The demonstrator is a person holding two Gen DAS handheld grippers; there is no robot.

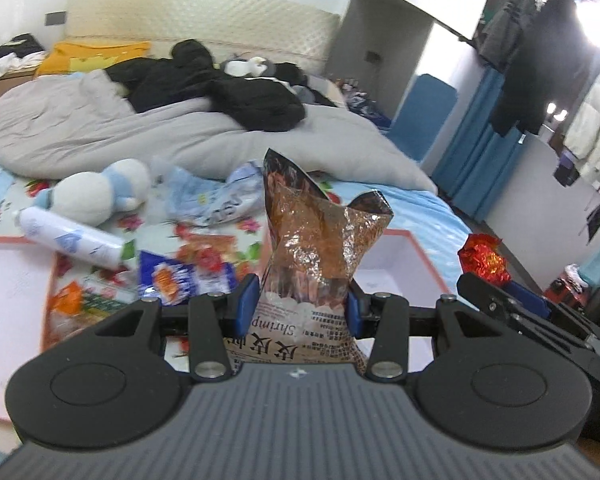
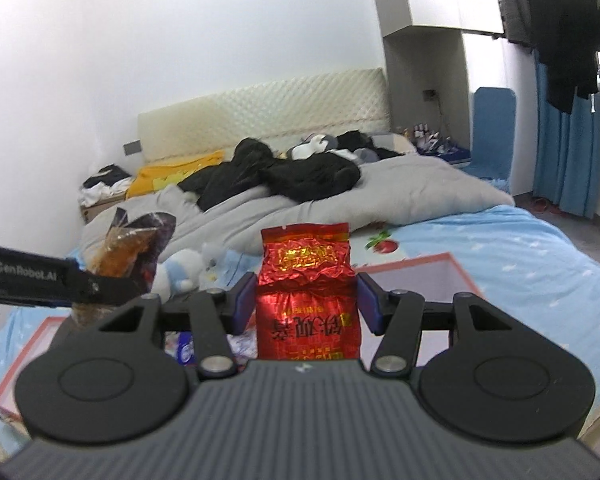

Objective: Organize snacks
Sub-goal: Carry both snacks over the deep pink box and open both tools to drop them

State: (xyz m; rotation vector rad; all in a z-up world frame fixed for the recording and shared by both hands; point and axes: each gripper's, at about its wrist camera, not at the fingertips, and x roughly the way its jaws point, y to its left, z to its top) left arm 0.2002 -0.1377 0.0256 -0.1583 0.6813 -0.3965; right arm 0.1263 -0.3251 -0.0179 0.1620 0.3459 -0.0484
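Observation:
My left gripper (image 1: pixel 300 306) is shut on a brown shrimp snack bag (image 1: pixel 316 240) and holds it upright above the bed. My right gripper (image 2: pixel 306 304) is shut on a red foil packet (image 2: pixel 306 296), also held up. In the left wrist view the red packet (image 1: pixel 482 258) and right gripper show at the right. In the right wrist view the brown bag (image 2: pixel 128 248) and left gripper show at the left. A pink-rimmed white box (image 1: pixel 404 256) lies below, also in the right wrist view (image 2: pixel 432 276). A blue snack packet (image 1: pixel 180 276) and an orange one (image 1: pixel 70 304) lie on the bed.
A second pink-rimmed box (image 1: pixel 8 276) lies at the left. A white bottle (image 1: pixel 72 240), a plush toy (image 1: pixel 96 192) and a crumpled blue-white wrapper (image 1: pixel 216 196) lie on the flowered sheet. A grey duvet (image 1: pixel 180 136) with black clothes covers the far bed.

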